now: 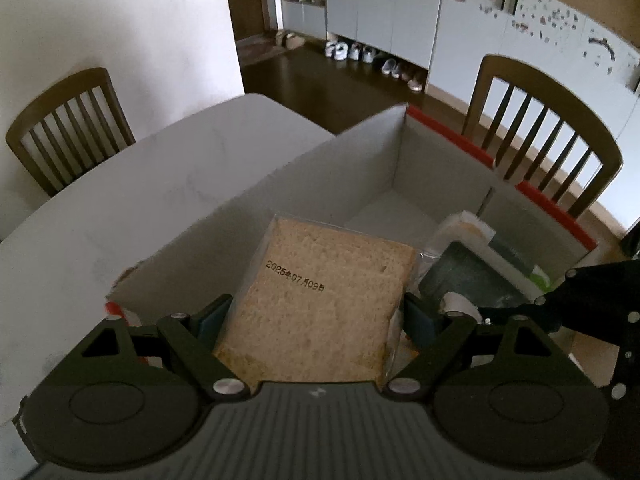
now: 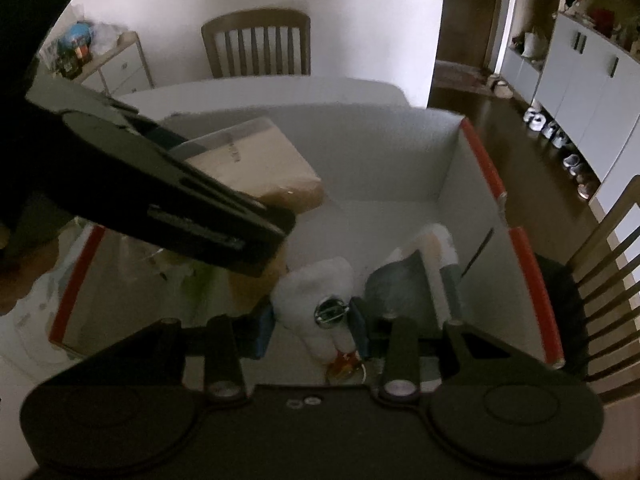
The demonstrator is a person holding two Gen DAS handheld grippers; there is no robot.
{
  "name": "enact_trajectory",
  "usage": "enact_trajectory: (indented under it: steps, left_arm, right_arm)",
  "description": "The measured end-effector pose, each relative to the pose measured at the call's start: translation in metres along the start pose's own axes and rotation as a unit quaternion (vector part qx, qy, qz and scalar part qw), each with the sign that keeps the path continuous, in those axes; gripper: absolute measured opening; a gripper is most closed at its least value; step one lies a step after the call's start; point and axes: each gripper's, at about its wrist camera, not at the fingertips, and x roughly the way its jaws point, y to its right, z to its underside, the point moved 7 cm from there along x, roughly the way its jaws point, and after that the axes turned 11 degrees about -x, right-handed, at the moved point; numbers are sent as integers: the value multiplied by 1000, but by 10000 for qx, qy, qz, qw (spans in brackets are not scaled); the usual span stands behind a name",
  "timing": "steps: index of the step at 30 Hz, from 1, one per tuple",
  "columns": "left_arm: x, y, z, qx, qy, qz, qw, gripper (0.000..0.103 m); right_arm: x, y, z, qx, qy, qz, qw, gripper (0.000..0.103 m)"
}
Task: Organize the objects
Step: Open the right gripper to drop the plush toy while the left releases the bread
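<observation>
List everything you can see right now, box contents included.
Cardboard box: one, grey inside, red-edged, on table.
Table: one, white.
Bagged bread: one, tan, in left gripper's jaws above box.
White bottle with metal clip: one, in right gripper's jaws, low in box.
Dark packet: one, in box by right wall.
Chairs: two, brown wood.
Shoes: several, pale, under cabinets.
Left gripper: black.
Right gripper: black.

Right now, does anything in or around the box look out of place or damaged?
Nothing stands out. The bagged bread is held between the left gripper fingers over the open box; no spill or damage shows.
</observation>
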Motion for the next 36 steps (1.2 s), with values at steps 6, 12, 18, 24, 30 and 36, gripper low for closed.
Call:
enact_trajectory:
  steps: [6, 12, 18, 24, 30, 36]
  left_arm:
    - [16, 10, 5, 129, -204, -39, 9997, 88]
    - [29, 14, 11, 211, -405, -99, 9989, 88]
    - [35, 17, 15, 273, -533, -89, 9982, 88]
    - [37, 15, 15, 188, -551, -21, 9983, 89]
    - [37, 18, 13, 150, -547, 44, 9984, 89]
    - [33, 21, 7, 216, -404, 39, 9989, 91]
  right_arm:
    - [14, 2, 7, 80, -199, -38, 9998, 38]
    - [18, 6, 12, 107, -241, -2, 9997, 40]
    - [19, 3, 13, 37, -275, 10, 9996, 40]
    - [14, 3, 13, 2, -231, -58, 9997, 52]
    - [4, 7, 13, 27, -111, -88, 9999, 61]
    - [-10, 7, 13, 6, -19, -102, 9999, 63]
